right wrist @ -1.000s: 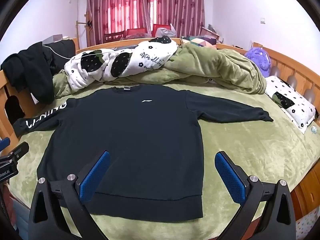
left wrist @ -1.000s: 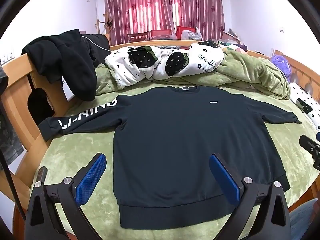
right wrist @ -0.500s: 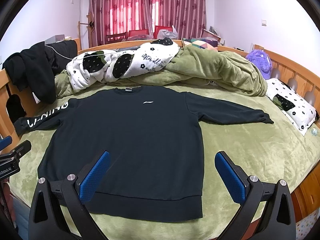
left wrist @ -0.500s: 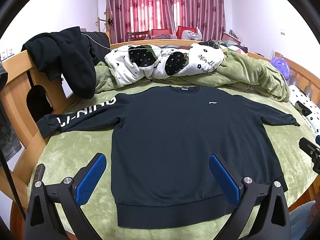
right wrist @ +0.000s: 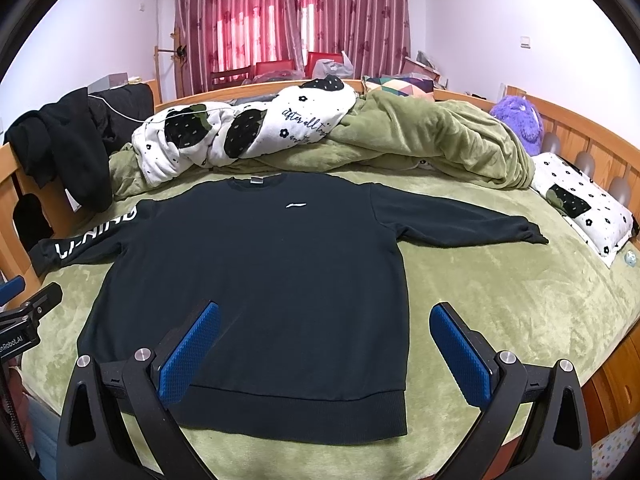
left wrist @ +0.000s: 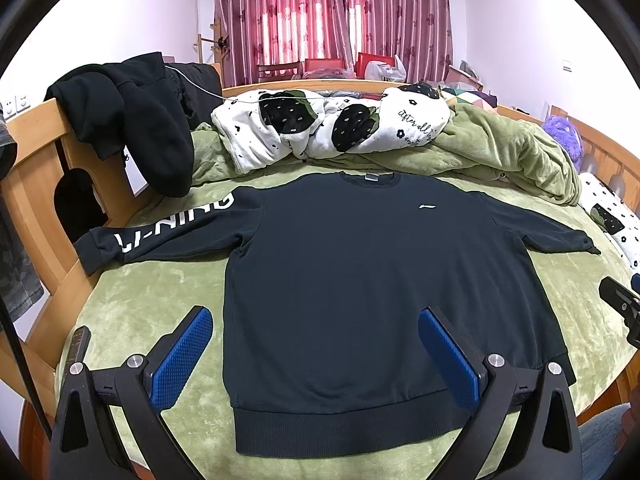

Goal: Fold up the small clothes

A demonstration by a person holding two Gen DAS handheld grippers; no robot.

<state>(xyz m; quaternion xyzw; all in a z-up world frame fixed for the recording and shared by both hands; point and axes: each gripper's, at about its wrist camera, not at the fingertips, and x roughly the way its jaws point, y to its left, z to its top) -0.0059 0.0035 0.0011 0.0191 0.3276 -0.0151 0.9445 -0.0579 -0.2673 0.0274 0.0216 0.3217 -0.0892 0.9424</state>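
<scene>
A dark navy sweatshirt (left wrist: 360,280) (right wrist: 260,280) lies flat and face up on the green bed cover (left wrist: 160,300) (right wrist: 500,300), both sleeves spread out. White letters run along its left sleeve (left wrist: 160,228). My left gripper (left wrist: 316,356) hovers open above the hem's left half, with nothing between its blue pads. Over the hem's right half my right gripper (right wrist: 326,352) also stands open and holds nothing. Each gripper's tip shows at the edge of the other's view.
A rumpled green quilt (right wrist: 420,136) and a white flowered blanket (left wrist: 320,128) are heaped behind the collar. Black clothes (left wrist: 132,112) hang on the wooden bed frame (left wrist: 36,168) at left. A pillow (right wrist: 580,204) and purple plush toy (right wrist: 516,120) sit at right.
Both views have shifted slightly, the sweatshirt sitting a little more centred and lower in frame. The sweatshirt has not moved and both grippers stay open.
</scene>
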